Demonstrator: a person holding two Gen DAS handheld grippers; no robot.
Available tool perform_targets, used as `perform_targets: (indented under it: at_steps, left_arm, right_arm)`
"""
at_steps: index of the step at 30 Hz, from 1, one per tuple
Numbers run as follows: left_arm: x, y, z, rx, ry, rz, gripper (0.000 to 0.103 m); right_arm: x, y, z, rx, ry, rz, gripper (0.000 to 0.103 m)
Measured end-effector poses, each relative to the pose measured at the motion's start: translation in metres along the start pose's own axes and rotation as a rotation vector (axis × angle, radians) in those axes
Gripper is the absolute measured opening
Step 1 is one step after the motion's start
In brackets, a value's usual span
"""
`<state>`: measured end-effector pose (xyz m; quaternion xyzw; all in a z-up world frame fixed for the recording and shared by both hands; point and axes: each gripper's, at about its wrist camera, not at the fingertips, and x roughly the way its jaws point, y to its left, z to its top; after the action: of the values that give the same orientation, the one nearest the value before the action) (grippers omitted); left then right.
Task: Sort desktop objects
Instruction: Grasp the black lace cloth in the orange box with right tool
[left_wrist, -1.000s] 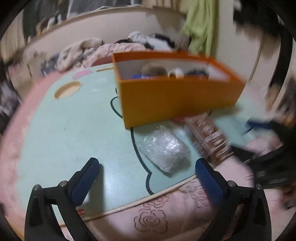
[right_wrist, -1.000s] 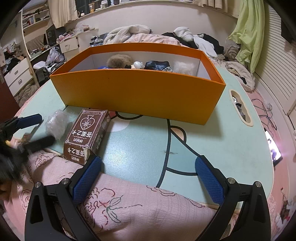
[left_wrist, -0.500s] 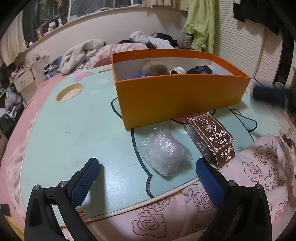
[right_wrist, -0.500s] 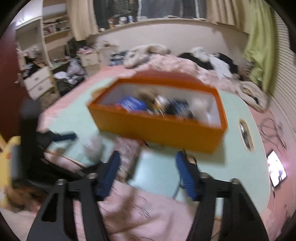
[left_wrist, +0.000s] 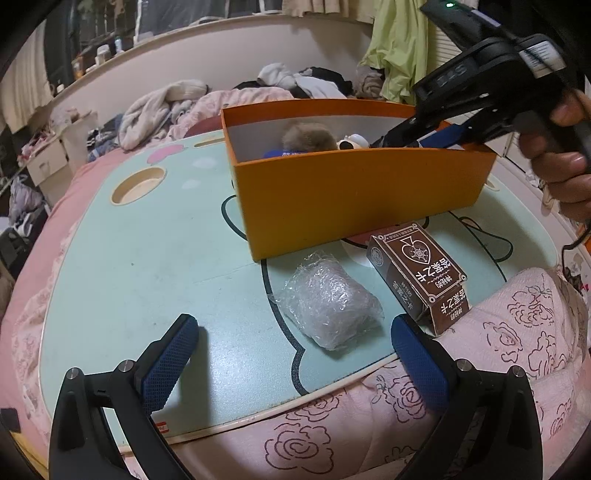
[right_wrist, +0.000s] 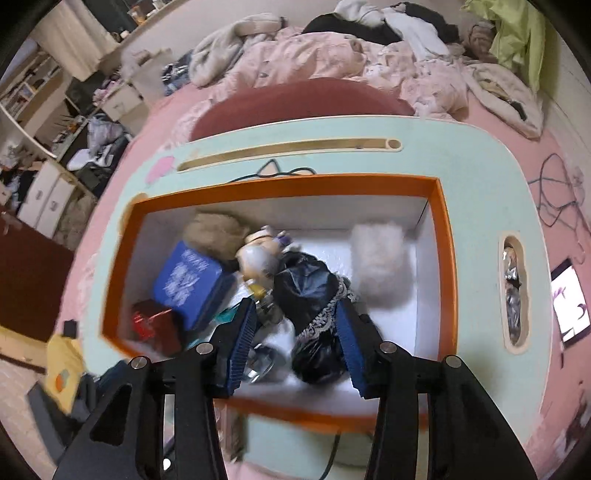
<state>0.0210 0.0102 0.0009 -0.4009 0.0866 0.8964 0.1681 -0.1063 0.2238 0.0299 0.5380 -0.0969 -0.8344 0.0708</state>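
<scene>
With the right gripper (right_wrist: 295, 328) over the orange box (right_wrist: 445, 236), its jaws half-closed on nothing, and the left gripper (left_wrist: 291, 343) wide apart near the wrapped bundle (left_wrist: 328, 306) on the bench (left_wrist: 147, 258), straddle the bundle squarely before closing

Mint-green tabletop (left_wrist: 147, 266) resting on pink bedding (left_wrist: 517, 332); orange box (left_wrist: 351, 195) toward far edge; plastic-wrapped bundle (left_wrist: 328, 306) and brown carton (left_wrist: 424, 277) side by side near front edge.
</scene>
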Motion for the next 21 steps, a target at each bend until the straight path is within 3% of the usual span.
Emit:
perform_targets:
  at_steps: [3,7,10,16,19,21]
  left_arm:
    - [0.000,0.000,0.000,0.000,-0.001,0.000,0.103]
    - [0.000,0.000,-0.001,0.000,-0.001,0.000,0.103]
    - [-0.001,0.000,-0.001,0.000,-0.001,0.001,0.103]
    - [-0.001,0.000,-0.001,0.000,-0.001,0.000,0.103]
    - [-0.001,0.000,-0.002,0.000,-0.001,0.001,0.103]
    - [-0.001,0.000,-0.002,0.000,-0.001,0.000,0.103]
  right_arm:
    - [0.006,0.009,0.000,-0.054,-0.027,-0.112,0.046]
    - [0.006,0.015,-0.004,-0.122,-0.071,-0.165,0.015]
    - [-0.011,0.004,-0.007,-0.066,-0.129,-0.095,0.006]
    - [-0.082,0.006,-0.025,-0.054,-0.349,0.032,0.006]
    - [-0.112,0.017,-0.042,-0.080,-0.382,0.110,0.006]
    - [-0.122,0.029,-0.061,-0.137,-0.350,0.149,0.006]
